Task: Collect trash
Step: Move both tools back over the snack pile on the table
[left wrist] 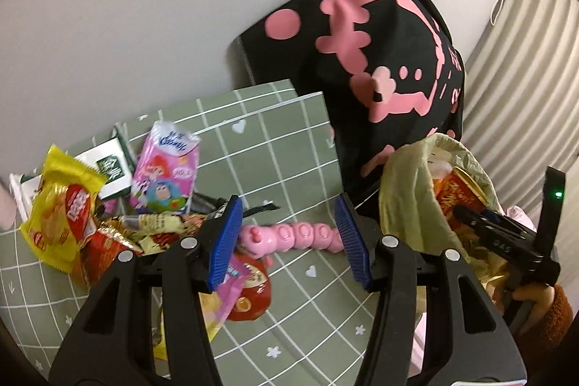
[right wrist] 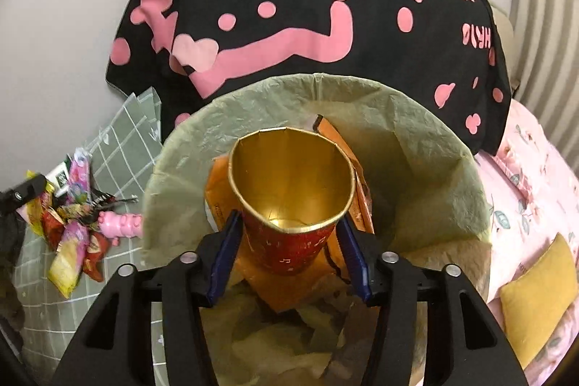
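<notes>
Left of the left jaws, a heap of wrappers [left wrist: 83,216] crowds the worktop [left wrist: 289,147]; bare cloth lies ahead. A pink toy [left wrist: 293,236] sits between them. The cup [right wrist: 289,198] fills the right jaws' gap above the lined bin [right wrist: 434,169].

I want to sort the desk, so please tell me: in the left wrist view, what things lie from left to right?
Yellow crinkled snack bag → pink cartoon drink carton → pink knobbly plastic toy → pale green plastic bin bag → red paper cup with gold rim.
</notes>
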